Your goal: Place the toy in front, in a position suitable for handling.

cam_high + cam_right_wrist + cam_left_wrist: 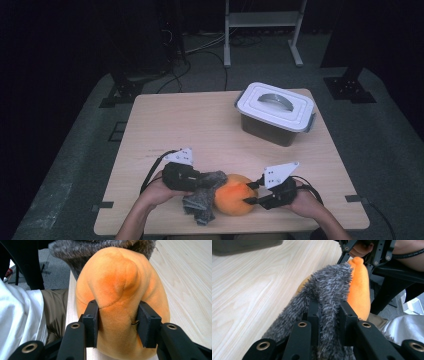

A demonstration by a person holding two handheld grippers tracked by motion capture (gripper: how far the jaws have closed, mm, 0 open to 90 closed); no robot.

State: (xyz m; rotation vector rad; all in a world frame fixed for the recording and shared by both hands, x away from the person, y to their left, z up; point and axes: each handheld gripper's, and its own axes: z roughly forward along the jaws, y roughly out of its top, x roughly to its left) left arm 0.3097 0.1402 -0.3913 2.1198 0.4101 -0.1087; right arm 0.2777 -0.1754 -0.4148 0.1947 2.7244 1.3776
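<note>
High view: orange plush [234, 199] near table [210, 125] front edge.

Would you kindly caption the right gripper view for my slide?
Right hand-held gripper squeezing a soft orange plush toy beside grey fuzzy fabric at the light wooden table edge.

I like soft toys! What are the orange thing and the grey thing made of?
Orange thing: looks like smooth short plush, probably stuffed, as it dents and bulges between the right gripper's pads. Grey thing: shaggy fuzzy fabric with long loose fibres, pinched flat in the left gripper.
</note>
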